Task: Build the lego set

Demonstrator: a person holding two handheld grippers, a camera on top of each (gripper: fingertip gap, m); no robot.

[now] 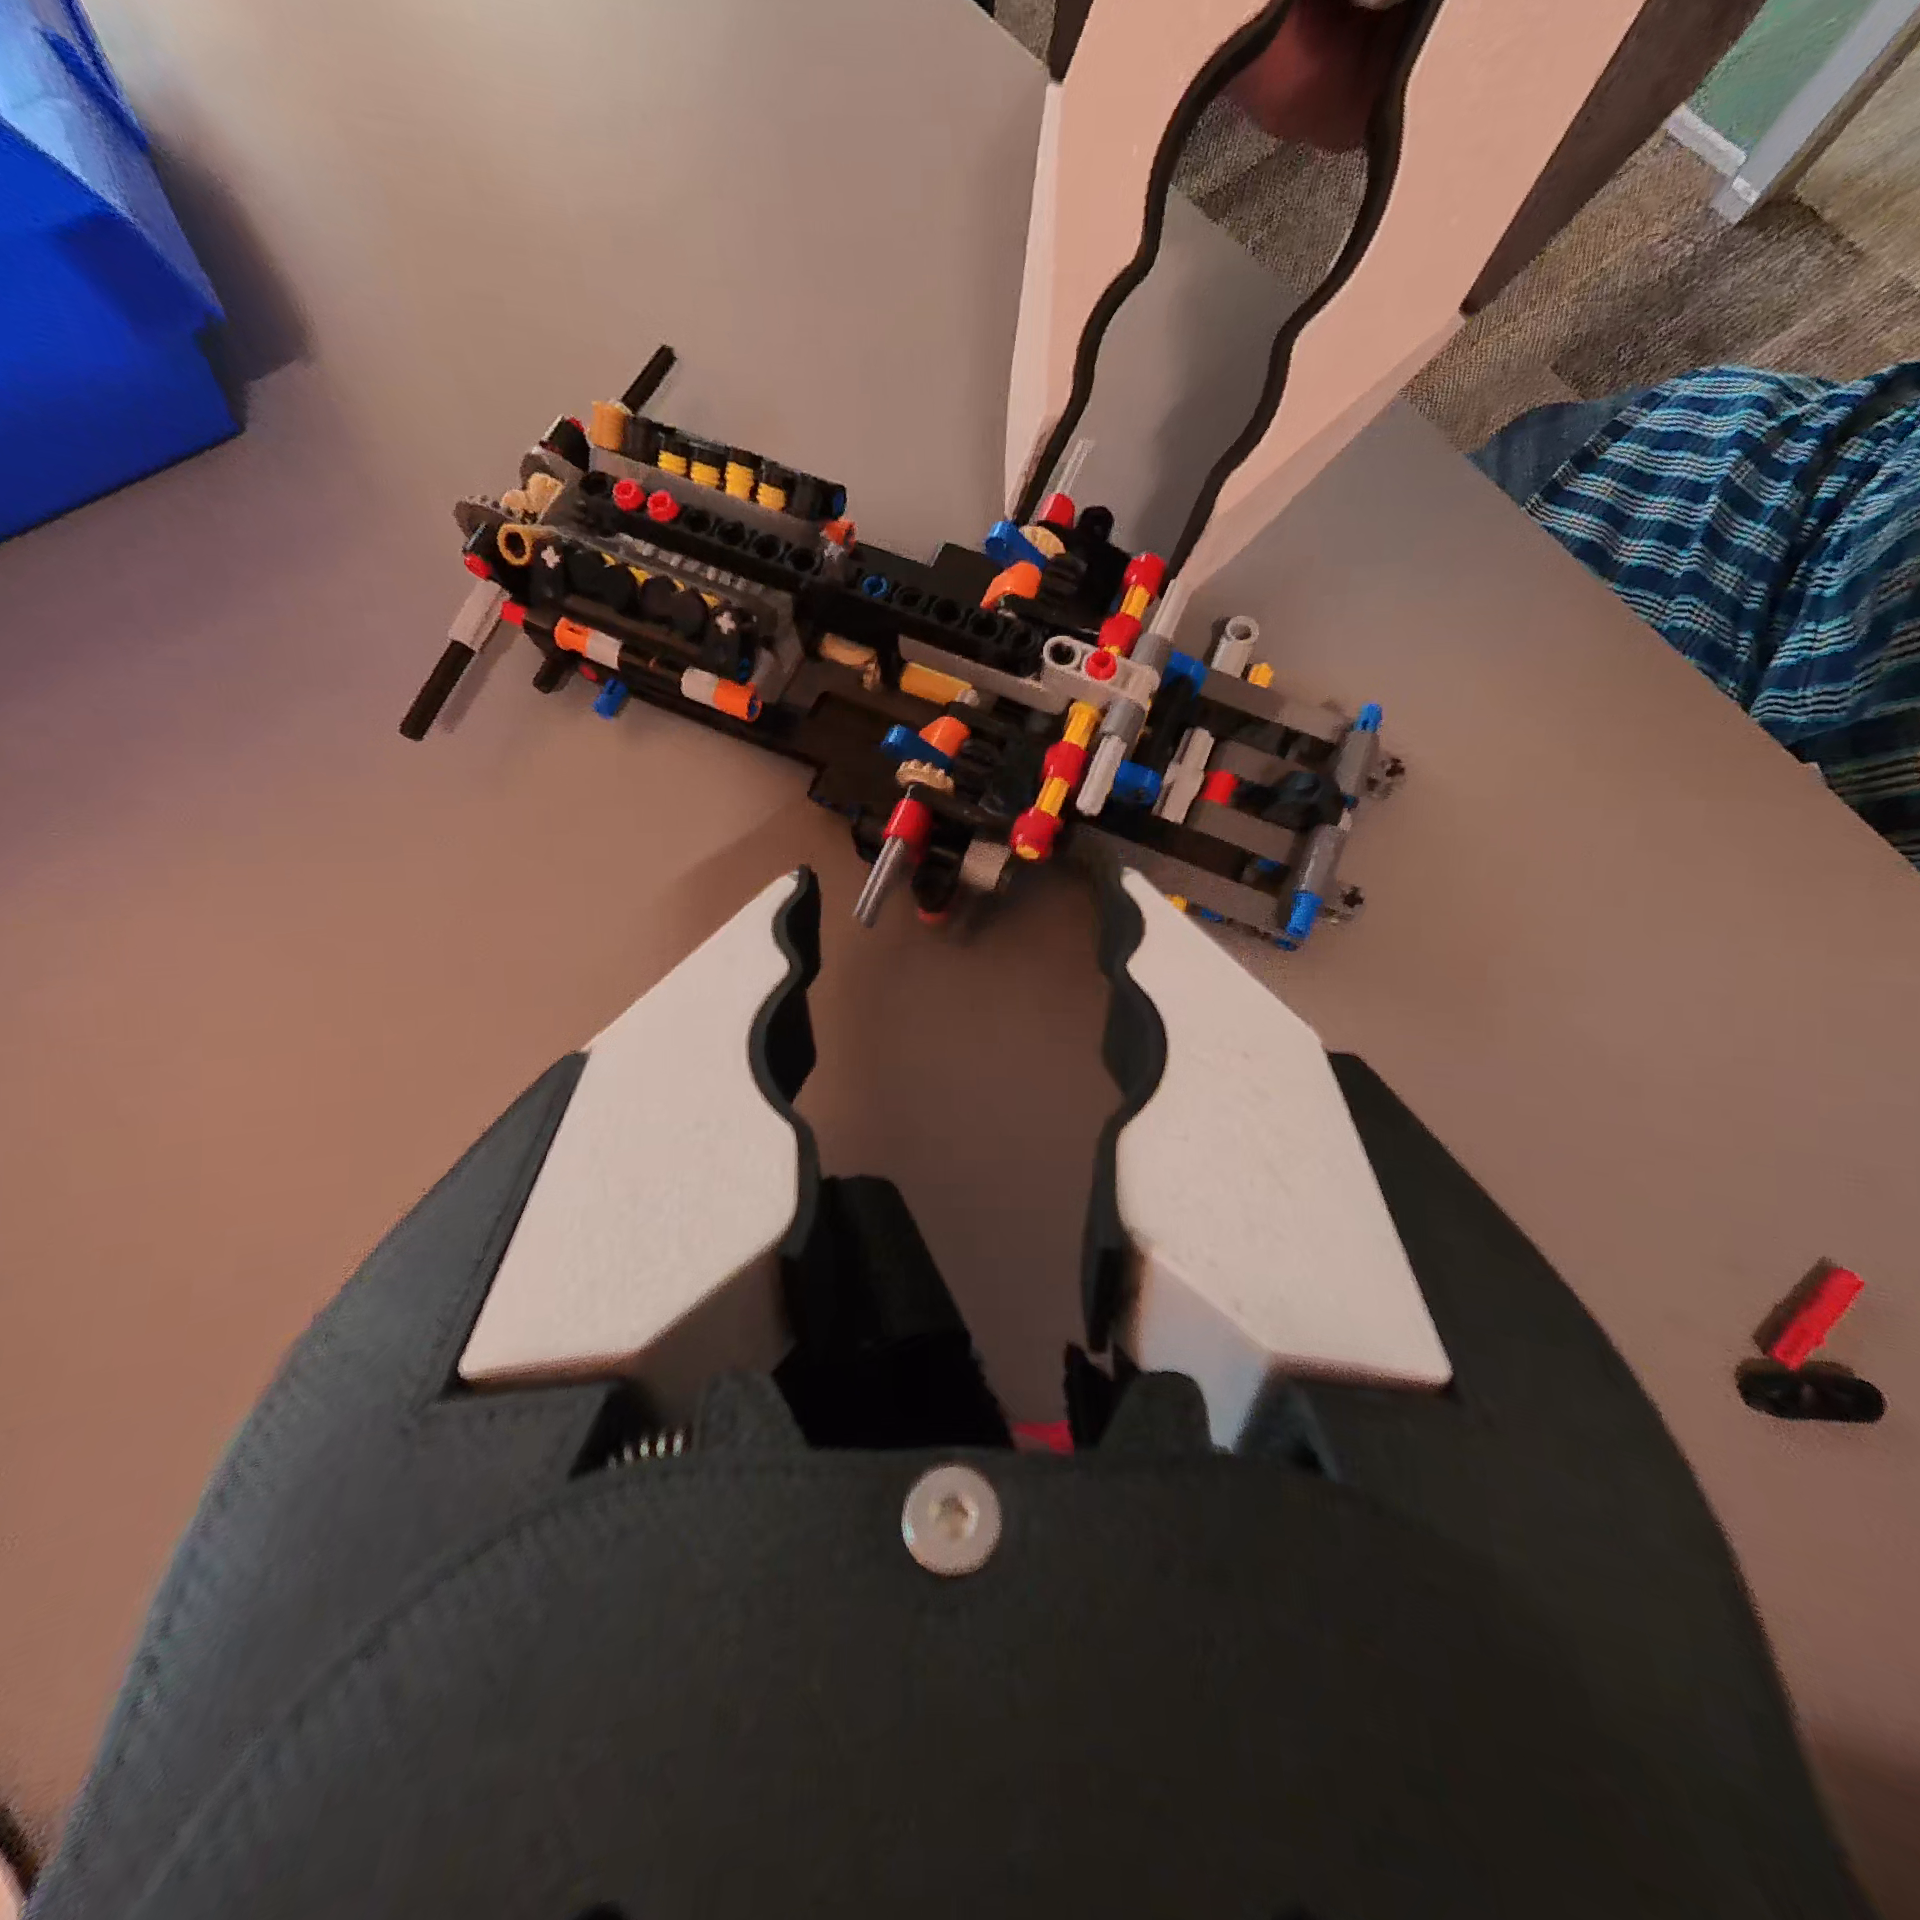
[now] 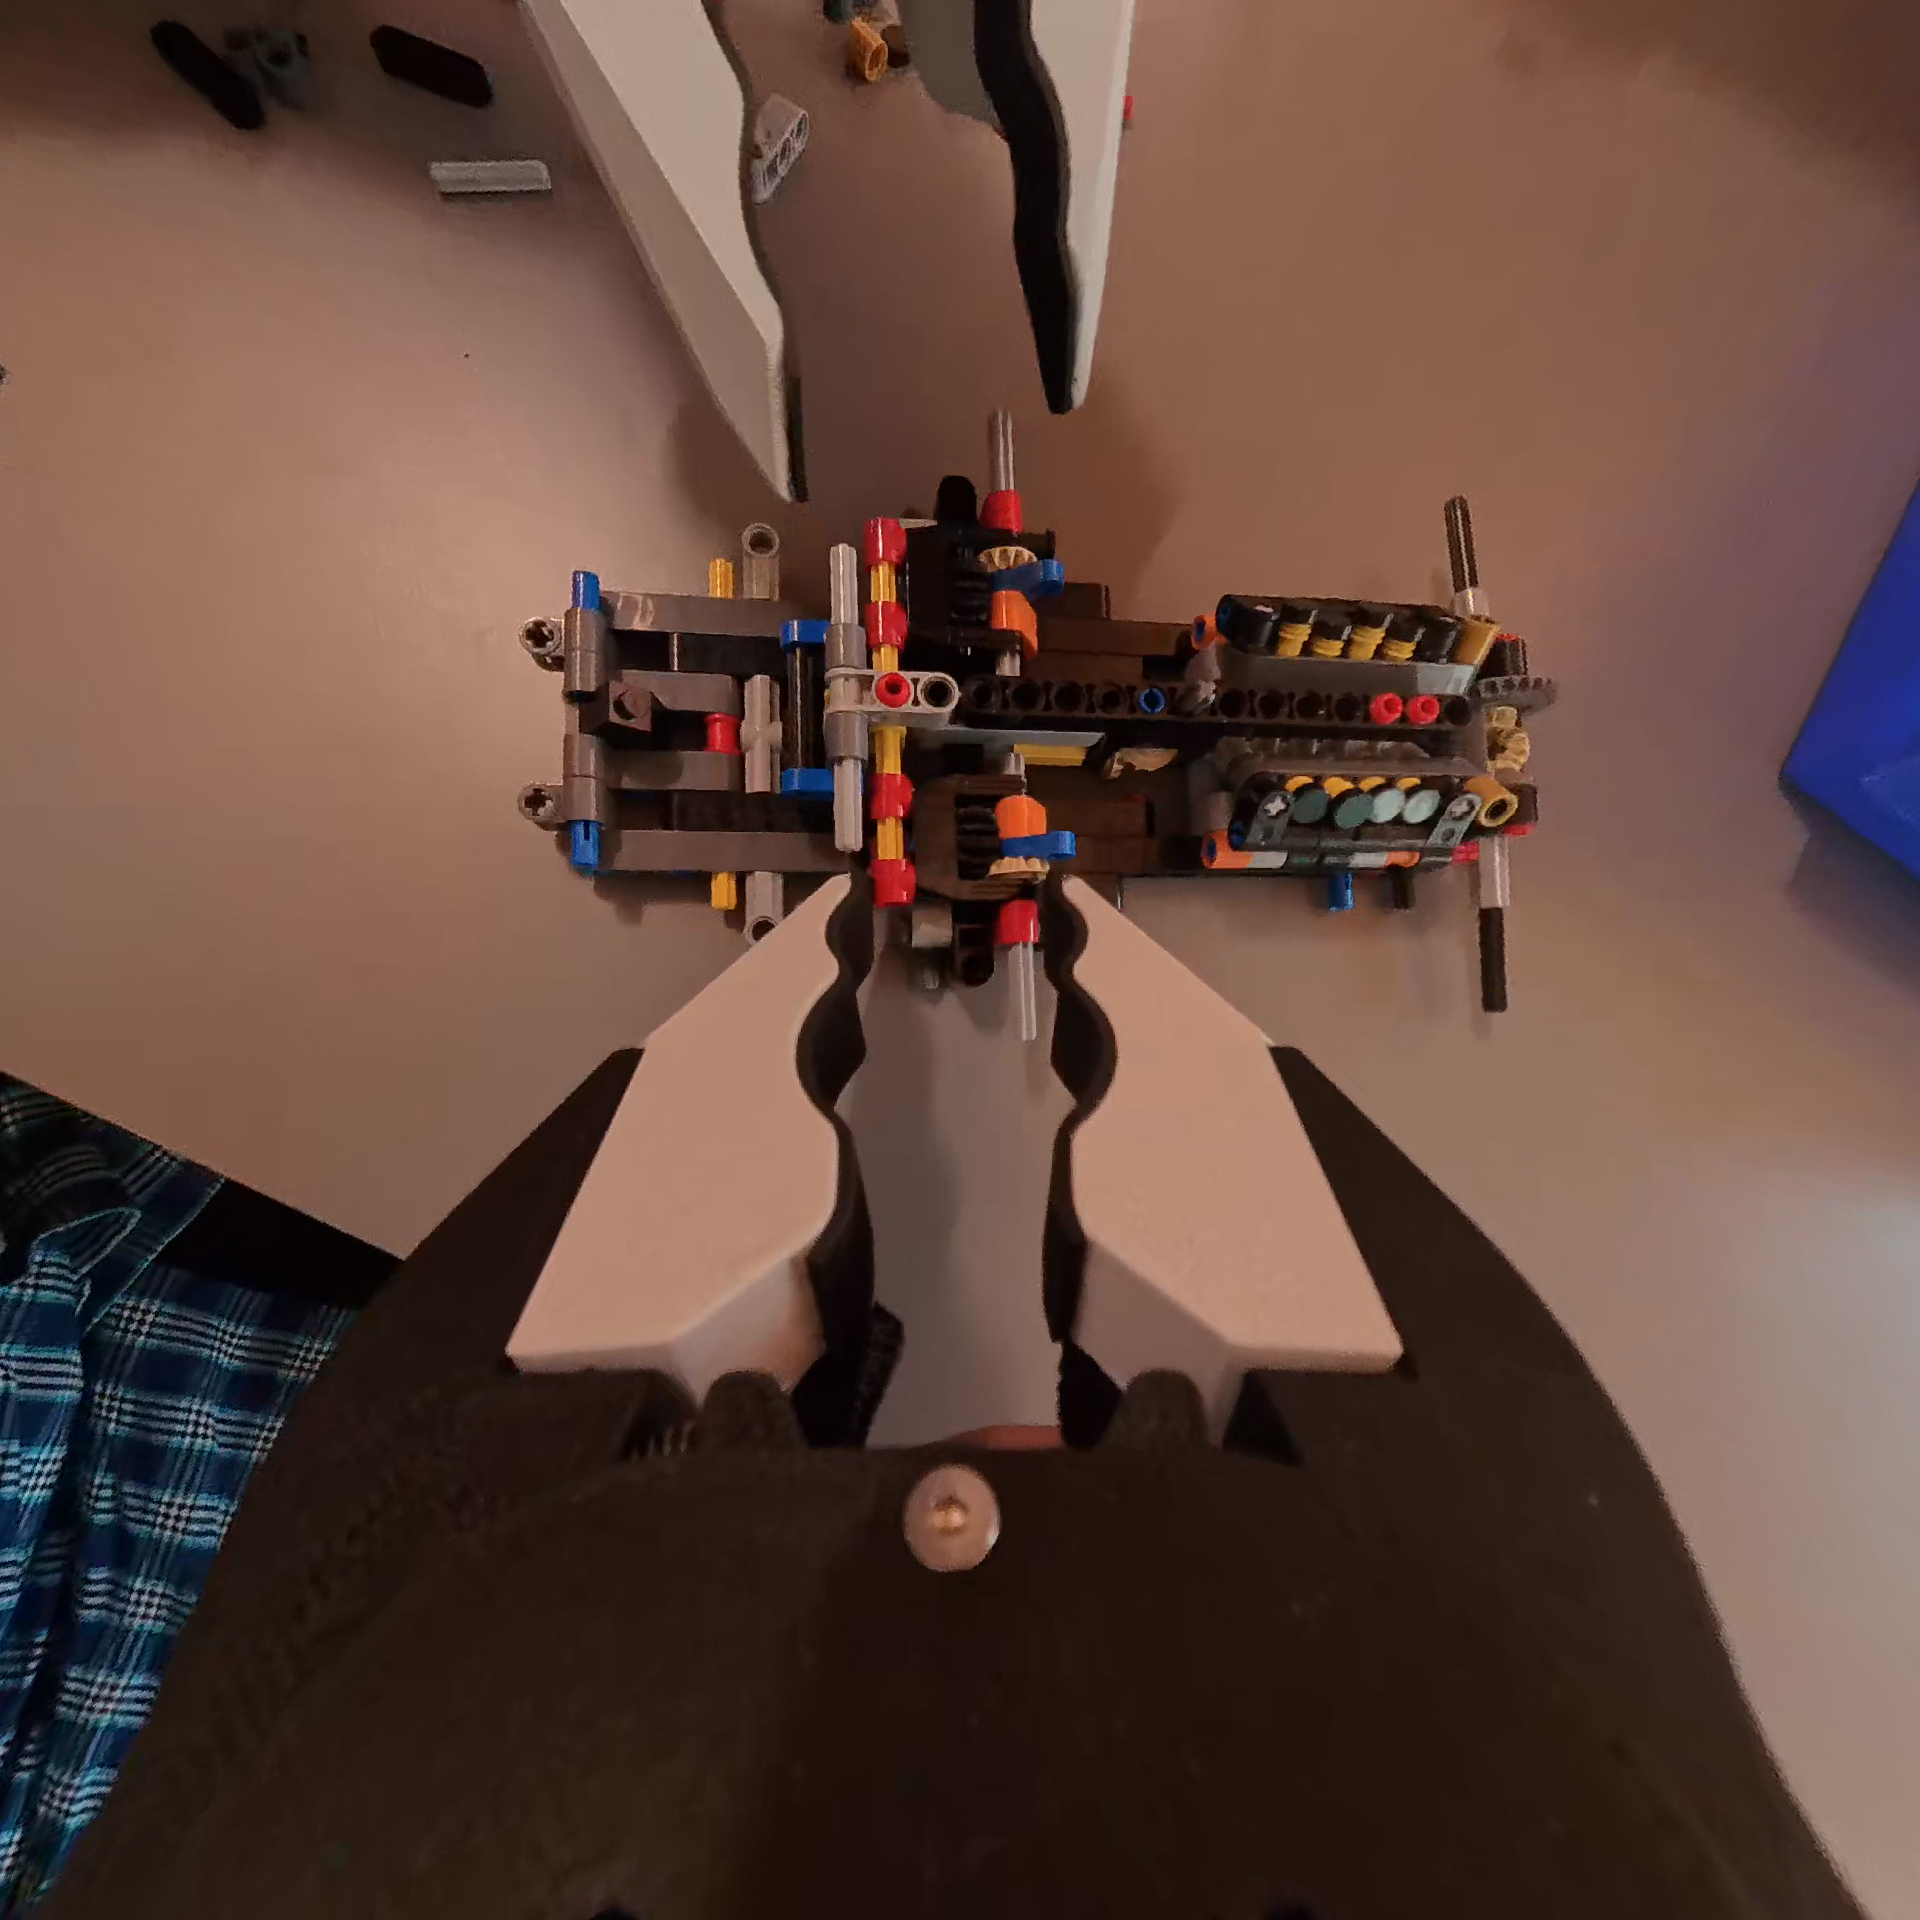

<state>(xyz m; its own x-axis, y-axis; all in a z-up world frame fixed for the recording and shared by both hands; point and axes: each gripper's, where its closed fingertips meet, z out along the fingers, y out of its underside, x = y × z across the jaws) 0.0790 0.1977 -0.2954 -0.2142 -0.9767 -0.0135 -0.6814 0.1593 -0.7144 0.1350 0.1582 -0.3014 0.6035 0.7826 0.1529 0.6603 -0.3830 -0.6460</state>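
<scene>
The long lego technic model (image 1: 883, 665) lies flat on the tan table (image 1: 312, 935); it is black and grey with red, yellow, blue and orange parts. My left gripper (image 1: 961, 894) is open and empty, its tips just short of the model's near side. My right gripper (image 2: 956, 883) reaches the model (image 2: 1039, 717) from the other side. Its jaws stand partly apart around a side stub with a red bush (image 2: 1016, 920) on a grey axle; I see no firm pinch. Each gripper shows in the other's view: the right gripper (image 1: 1101, 540) and the left gripper (image 2: 925, 447).
A blue bin (image 1: 94, 312) stands at the table's left, also in the right wrist view (image 2: 1870, 707). A red piece (image 1: 1813, 1330) and a black piece (image 1: 1808, 1392) lie at right. Loose black pieces (image 2: 218, 73) and a grey piece (image 2: 488, 177) lie beyond. A plaid sleeve (image 1: 1766, 551) is at the table edge. My hands' fingertips stand some 8 centimeters from each other.
</scene>
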